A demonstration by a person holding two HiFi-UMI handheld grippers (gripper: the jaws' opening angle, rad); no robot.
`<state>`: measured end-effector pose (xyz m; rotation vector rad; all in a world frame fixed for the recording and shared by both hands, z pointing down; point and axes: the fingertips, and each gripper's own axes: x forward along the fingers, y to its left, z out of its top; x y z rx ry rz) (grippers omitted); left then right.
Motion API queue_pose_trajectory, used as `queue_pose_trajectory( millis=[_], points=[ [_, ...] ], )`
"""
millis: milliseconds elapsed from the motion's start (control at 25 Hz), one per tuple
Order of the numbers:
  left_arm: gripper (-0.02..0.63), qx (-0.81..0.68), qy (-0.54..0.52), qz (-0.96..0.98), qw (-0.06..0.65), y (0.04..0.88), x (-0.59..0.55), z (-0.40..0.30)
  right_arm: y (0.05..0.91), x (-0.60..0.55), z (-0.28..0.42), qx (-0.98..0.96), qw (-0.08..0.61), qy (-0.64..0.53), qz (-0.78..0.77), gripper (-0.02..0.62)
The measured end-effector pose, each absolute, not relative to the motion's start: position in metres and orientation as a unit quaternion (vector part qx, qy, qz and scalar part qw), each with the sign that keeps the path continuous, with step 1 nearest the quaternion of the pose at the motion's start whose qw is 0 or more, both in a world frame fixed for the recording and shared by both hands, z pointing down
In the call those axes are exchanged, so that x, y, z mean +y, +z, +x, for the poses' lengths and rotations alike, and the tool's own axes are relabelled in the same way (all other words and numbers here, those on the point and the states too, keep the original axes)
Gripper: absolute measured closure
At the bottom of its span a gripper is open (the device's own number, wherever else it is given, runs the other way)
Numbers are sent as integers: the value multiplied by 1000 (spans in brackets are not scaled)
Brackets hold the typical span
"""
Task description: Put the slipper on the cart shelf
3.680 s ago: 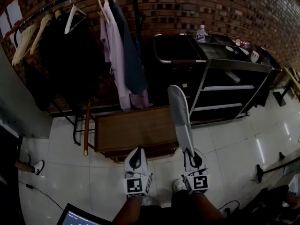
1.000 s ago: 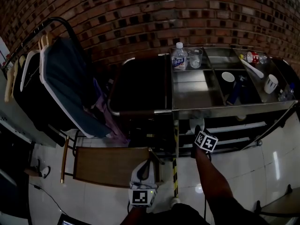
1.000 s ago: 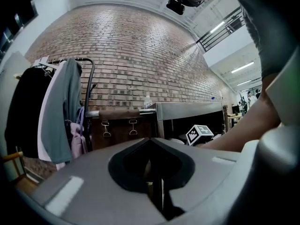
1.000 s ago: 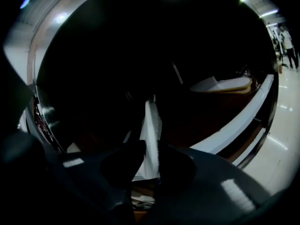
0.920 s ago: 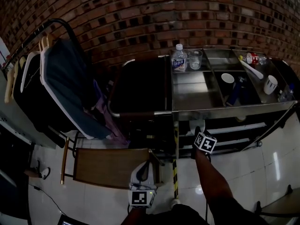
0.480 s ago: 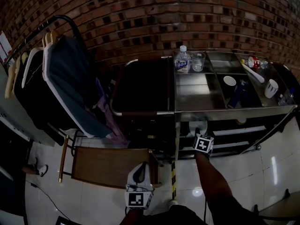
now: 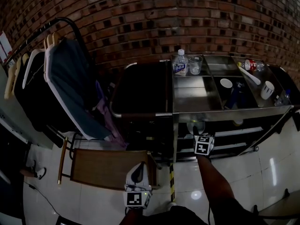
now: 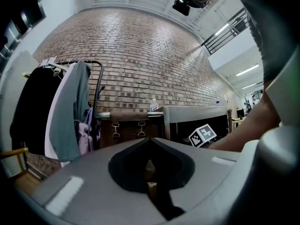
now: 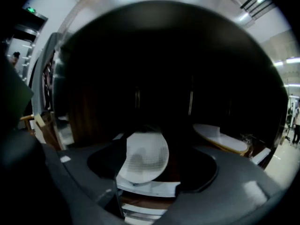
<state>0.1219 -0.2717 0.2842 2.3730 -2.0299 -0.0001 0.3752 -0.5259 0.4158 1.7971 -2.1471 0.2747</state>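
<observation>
Slipper (image 9: 143, 163) now inside cart (image 7: 225, 109), over lower shelf (image 7: 243, 132), standing on edge, clamped in right claw (image 9: 152, 168). Seconds ago it was upright in open air, well short of cart; right claw has since reached in under top surface. Second slipper (image 9: 220, 138) lies on shelf to right. Likely carry done, only release left. Left claw (image 8: 149, 167) closed, empty, near-left.

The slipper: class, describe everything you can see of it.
The slipper is white, with a rounded end and a grid-textured sole, seemingly foam. It stands tilted, sole toward the camera, gripped in the right claw inside the dark cart shelf, apart from a second slipper lying to its right.
</observation>
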Motion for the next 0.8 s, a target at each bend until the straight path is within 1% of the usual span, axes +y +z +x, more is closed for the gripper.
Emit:
queue_pose_trajectory(
  millis=[80,200,240,440,520,720,800],
  points=[
    [591,-642,-11,766,12,278,-276,131,394,-510,374,-763,143,78,625,282],
    [591,-630,-25,776,16,273,-282,146,368,-472,367,-783,130,46,607,284],
    [591,-627,-28,778,19,273,-284,151,360,-457,365,-789,126,40,600,296],
    [591,-594,-52,802,26,261,-286,185,326,-378,368,-806,98,38,582,388],
    [591,-578,-57,814,25,262,-283,198,316,-350,367,-811,92,37,576,436],
    [591,-559,-53,828,19,260,-264,222,299,-305,374,-818,80,-15,569,593],
    [591,-558,-48,828,16,260,-257,224,298,-295,372,-825,71,-7,560,594]
  ],
)
